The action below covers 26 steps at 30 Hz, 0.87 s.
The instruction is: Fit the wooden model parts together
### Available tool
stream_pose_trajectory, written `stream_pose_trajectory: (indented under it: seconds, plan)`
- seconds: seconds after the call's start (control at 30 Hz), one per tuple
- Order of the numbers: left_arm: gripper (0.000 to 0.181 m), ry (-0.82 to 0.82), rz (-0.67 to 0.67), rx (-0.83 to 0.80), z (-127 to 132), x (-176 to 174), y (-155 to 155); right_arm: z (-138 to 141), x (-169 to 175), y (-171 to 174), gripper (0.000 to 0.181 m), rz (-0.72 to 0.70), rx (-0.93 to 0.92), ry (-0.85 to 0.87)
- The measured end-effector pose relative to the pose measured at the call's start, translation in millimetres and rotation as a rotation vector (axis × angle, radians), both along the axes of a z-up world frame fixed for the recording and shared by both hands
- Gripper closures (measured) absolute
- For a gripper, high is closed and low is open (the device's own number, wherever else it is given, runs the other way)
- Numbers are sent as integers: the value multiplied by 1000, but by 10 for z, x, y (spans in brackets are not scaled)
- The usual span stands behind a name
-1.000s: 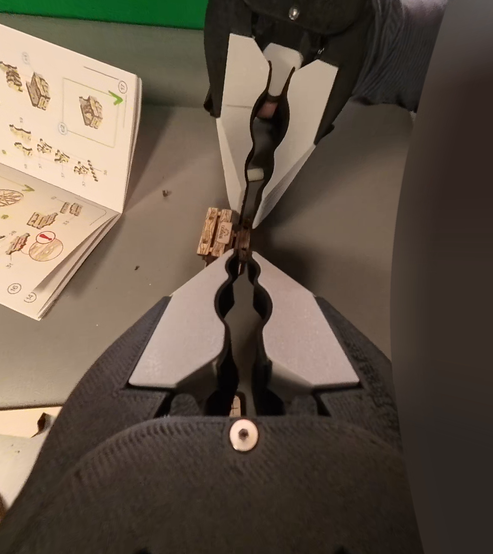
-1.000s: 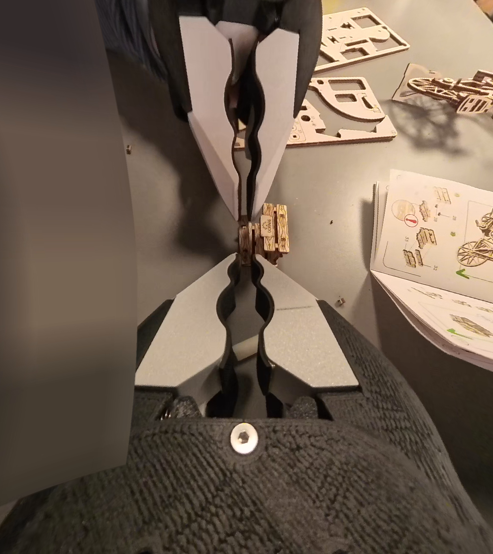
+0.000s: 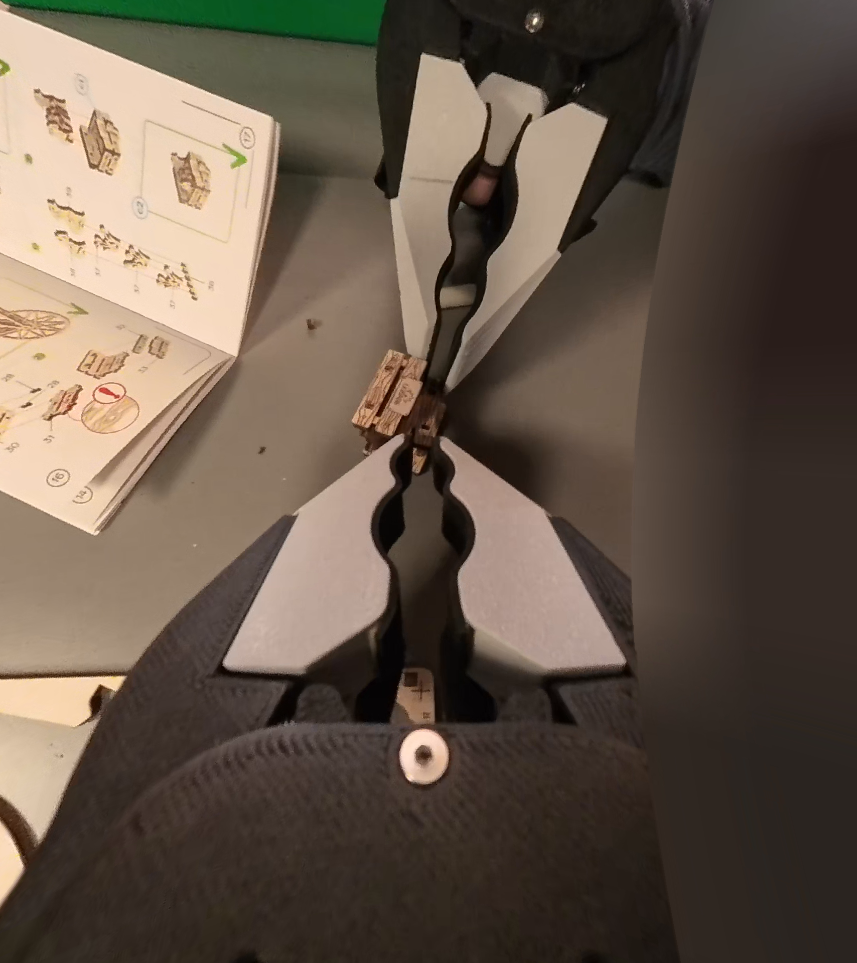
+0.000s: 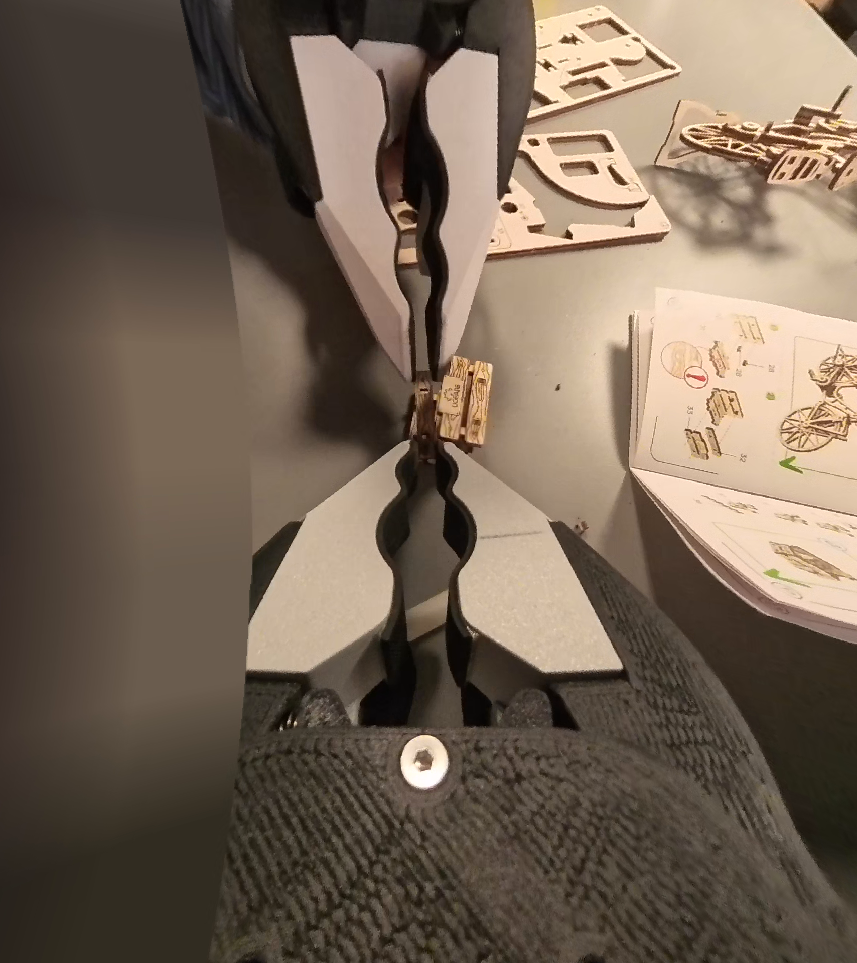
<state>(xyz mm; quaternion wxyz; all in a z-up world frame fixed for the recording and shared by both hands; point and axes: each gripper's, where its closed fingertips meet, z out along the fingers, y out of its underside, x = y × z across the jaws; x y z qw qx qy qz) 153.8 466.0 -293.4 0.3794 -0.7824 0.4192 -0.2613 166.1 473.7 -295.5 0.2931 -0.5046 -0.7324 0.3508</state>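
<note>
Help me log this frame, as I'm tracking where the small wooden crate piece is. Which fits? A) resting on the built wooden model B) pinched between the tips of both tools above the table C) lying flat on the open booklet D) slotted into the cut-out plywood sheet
B: the small wooden crate piece sits between the tips of the right tool and the left tool, clear of the open booklet.

Right gripper (image 4: 424, 451) and left gripper (image 4: 422, 376) both clamp the wooden assembly (image 4: 450, 409) above the table (image 4: 546, 365).
</note>
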Motion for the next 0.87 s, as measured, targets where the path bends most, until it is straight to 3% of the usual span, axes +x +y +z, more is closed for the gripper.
stream_pose_trajectory:
  seconds: [0.03, 0.87]
  plan:
    - [176, -2, 2, -3, 0, -3, 4, 2, -3, 5, 177, -4, -4, 0]
    - [176, -43, -21, -96, -17, 3, -13, -29, 8, -24, 176, -32, -33, -32]
